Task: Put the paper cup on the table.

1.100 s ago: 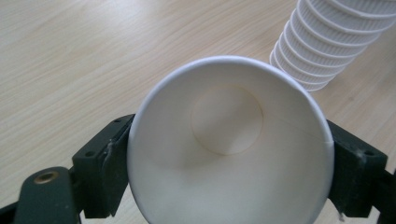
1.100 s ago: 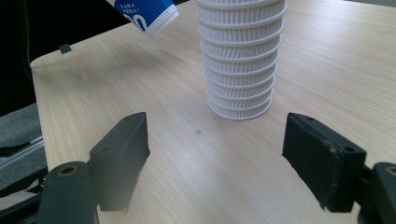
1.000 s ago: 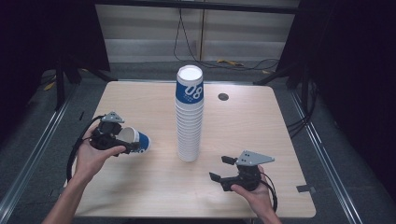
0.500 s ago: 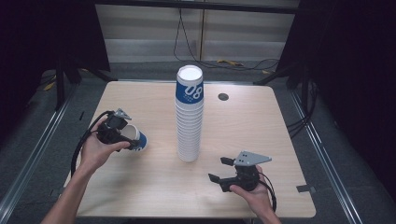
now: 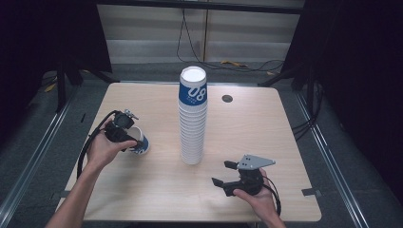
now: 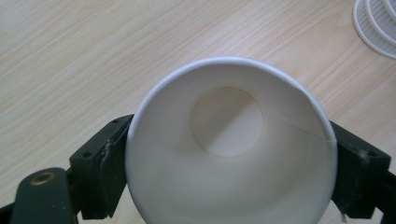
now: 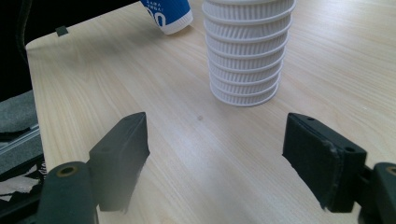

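The left gripper (image 5: 124,134) pinches a cup (image 5: 138,144) low over the desk (image 5: 142,190), left of the stack (image 5: 192,118), mouth facing the gripper, while the right gripper (image 5: 223,173), spread and empty, waits nearer the stack.

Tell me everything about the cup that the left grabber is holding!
The cup is paper, white inside with a round flat bottom and a thin seam down its wall, blue with white print outside. The left gripper clamps it on both sides near the rim. It tilts over the wooden table, left of the tall stack of cups, not touching it.
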`<state>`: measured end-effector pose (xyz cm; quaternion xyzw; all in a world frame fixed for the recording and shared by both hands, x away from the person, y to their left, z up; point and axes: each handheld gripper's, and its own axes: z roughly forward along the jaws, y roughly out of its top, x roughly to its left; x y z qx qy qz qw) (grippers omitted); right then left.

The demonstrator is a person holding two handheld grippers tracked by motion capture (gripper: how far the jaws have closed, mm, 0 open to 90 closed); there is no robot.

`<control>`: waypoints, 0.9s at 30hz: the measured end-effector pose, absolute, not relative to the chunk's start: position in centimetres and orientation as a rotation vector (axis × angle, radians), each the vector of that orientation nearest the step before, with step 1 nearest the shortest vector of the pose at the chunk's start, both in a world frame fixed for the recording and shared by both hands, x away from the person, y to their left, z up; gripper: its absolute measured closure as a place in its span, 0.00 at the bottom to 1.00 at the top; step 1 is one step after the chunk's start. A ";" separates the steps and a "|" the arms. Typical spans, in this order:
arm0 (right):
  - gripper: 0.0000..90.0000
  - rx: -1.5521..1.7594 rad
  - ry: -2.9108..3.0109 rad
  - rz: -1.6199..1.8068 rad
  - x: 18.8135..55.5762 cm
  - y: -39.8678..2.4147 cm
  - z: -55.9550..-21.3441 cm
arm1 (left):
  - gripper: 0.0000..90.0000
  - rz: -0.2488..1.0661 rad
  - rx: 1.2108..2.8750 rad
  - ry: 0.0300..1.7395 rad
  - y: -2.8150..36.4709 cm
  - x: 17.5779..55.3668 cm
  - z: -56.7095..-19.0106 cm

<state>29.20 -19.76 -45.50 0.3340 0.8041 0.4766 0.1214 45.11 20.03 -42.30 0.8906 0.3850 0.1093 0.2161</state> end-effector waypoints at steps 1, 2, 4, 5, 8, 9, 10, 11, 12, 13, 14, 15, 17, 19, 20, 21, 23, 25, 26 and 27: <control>0.25 0.975 2.348 1.391 29.2 -19.8 -45.5 | 0.16 0.303 2.468 1.067 20.0 45.1 -42.3; 0.25 0.975 2.348 1.392 29.2 -19.8 -45.5 | 0.16 0.314 2.469 1.068 19.9 45.0 -42.4; 0.25 0.980 2.350 1.393 29.3 -19.8 -45.6 | 0.15 0.331 2.483 1.048 19.5 44.9 -42.4; 0.25 0.982 2.353 1.392 29.3 -19.8 -45.7 | 0.15 0.336 2.475 1.049 19.5 45.0 -42.5; 0.25 0.983 2.352 1.394 29.3 -19.7 -45.6 | 0.15 0.359 2.454 1.052 19.1 45.3 -43.0; 0.25 0.976 2.352 1.393 29.3 -19.7 -45.6 | 0.15 0.363 2.458 1.052 19.0 45.3 -43.1; 0.25 0.978 2.352 1.387 29.2 -19.7 -45.6 | 0.15 0.367 2.450 1.058 18.8 45.3 -43.2; 0.24 0.983 2.351 1.380 29.2 -19.8 -45.6 | 0.15 0.380 2.449 1.054 18.7 45.3 -43.2; 0.24 0.983 2.349 1.382 29.3 -19.8 -45.6 | 0.15 0.385 2.446 1.048 18.6 45.3 -43.3; 0.24 0.985 2.347 1.380 29.3 -19.9 -45.6 | 0.15 0.384 2.441 1.049 18.5 45.4 -43.4; 0.24 0.992 2.344 1.380 29.3 -20.0 -45.6 | 0.15 0.385 2.441 1.046 18.4 45.4 -43.4; 0.24 0.992 2.342 1.381 29.3 -20.0 -45.6 | 0.15 0.380 2.441 1.047 18.4 45.5 -43.5; 0.24 0.997 2.342 1.380 29.3 -20.1 -45.6 | 0.15 0.382 2.434 1.051 18.3 45.5 -43.5; 0.24 0.996 2.341 1.380 29.3 -20.1 -45.6 | 0.14 0.384 2.428 1.049 18.3 45.5 -43.6; 0.24 0.993 2.342 1.378 29.3 -20.1 -45.6 | 0.14 0.380 2.422 1.044 18.3 45.5 -43.8; 0.24 0.993 2.343 1.379 29.3 -20.1 -45.6 | 0.14 0.371 2.420 1.048 18.3 45.6 -43.9; 0.24 0.993 2.344 1.379 29.3 -20.1 -45.6 | 0.14 0.367 2.402 1.048 18.4 45.5 -44.2; 0.24 0.993 2.344 1.379 29.3 -20.1 -45.6 | 0.14 0.364 2.392 1.048 18.5 45.4 -44.4; 0.23 0.993 2.344 1.378 29.3 -20.1 -45.6 | 0.14 0.367 2.391 1.044 18.6 45.4 -44.5; 0.23 0.997 2.343 1.377 29.3 -20.1 -45.6 | 0.14 0.356 2.387 1.046 18.6 45.4 -44.7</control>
